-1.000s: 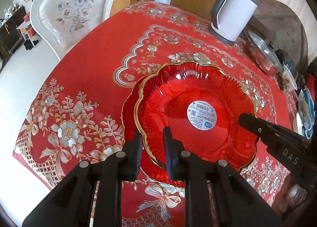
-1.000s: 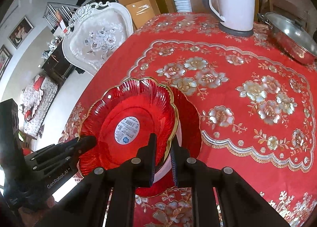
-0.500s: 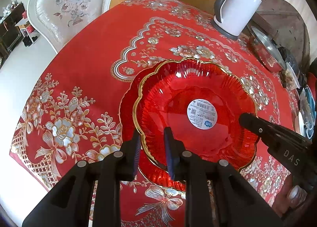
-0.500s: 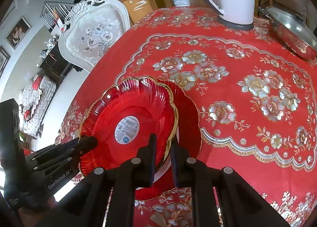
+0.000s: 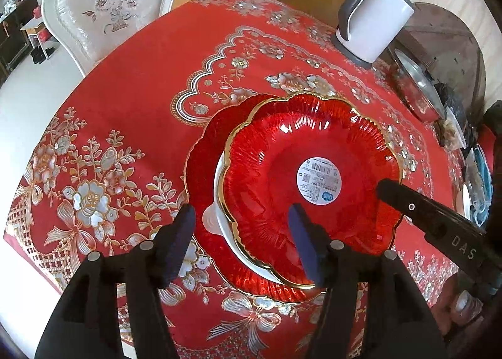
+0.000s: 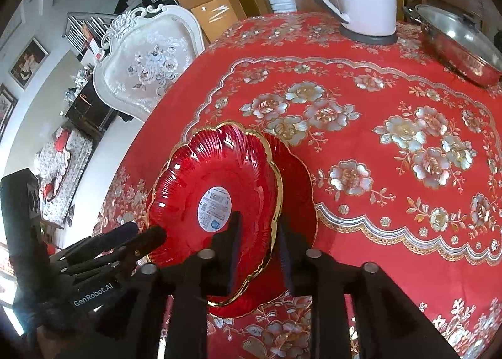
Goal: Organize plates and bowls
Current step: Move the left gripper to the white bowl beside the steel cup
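Red scalloped plate (image 5: 301,170) sits stacked on a bigger red plate (image 5: 200,161) on the bench (image 5: 131,76). Our left hand-held gripper (image 5: 241,239) is spread wide; right hand-held gripper (image 6: 259,249) straddles the rim, slightly parted. We'd back out straight, no nudging.

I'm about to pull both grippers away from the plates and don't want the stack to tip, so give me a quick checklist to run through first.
1. Left gripper let go: ok, fingers wide apart on either side of the rim.
2. Right gripper clear of the rim: cannot tell; its jaws are apart, but the rim runs between them.
3. Scalloped plate supported: ok, it sits on a white dish over the larger red plate.
4. Scalloped plate centred: not ok, it is offset toward the right gripper.
5. Scalloped plate level: cannot tell.
6. Kettle and pan out of the way: ok, both stand at the table's far side.
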The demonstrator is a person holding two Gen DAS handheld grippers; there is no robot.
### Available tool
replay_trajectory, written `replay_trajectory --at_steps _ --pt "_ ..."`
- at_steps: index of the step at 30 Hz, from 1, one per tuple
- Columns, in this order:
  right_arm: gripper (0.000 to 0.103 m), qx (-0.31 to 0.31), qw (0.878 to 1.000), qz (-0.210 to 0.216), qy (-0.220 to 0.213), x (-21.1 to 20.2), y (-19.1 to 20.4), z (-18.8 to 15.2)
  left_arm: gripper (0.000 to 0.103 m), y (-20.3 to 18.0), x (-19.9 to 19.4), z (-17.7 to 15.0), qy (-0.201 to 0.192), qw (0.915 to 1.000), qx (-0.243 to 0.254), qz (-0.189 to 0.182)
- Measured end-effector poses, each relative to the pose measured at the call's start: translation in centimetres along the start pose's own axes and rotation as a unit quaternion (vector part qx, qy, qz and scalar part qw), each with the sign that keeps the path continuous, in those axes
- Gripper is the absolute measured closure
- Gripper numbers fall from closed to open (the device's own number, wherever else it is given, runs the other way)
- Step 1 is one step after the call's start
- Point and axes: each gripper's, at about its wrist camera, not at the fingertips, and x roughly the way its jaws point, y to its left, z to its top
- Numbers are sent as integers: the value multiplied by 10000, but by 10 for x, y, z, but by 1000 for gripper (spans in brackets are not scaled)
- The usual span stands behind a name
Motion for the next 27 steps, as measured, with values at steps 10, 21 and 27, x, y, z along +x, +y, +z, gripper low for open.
replay_trajectory --at_steps 10,21,27 --pt "65 -15 9994 -82 -342 -18 1 1 43 8 -7 1 -151 9997 -181 45" --pt "65 25 9986 -463 -239 -17 -17 -13 43 19 -8 0 -176 9986 -491 50" --pt "65 188 9988 -336 -301 -20 -23 -18 43 16 -9 0 -185 9988 -461 39"
